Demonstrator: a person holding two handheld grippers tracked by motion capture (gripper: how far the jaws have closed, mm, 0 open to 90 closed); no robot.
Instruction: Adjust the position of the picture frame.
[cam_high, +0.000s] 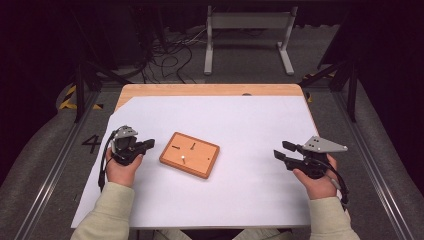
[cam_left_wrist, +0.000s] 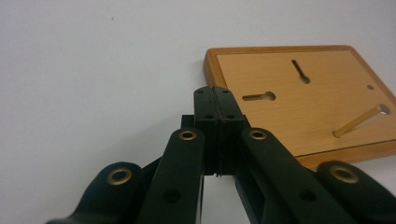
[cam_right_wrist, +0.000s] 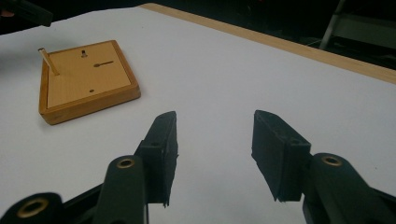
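One white-covered table (cam_high: 225, 200) carries one wooden board (cam_high: 190, 154), lying left of centre, nearer the front edge. Two grippers flank it: the left gripper (cam_left_wrist: 218, 109), jaws pressed together empty, just beside the board; the right gripper (cam_right_wrist: 212, 154), jaws parted, empty, well apart. One peg (cam_left_wrist: 357, 121) stands in the board.

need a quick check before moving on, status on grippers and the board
Left gripper shut, empty, beside wooden board. Right gripper open, well clear. Peg upright in board. Nothing in the way.
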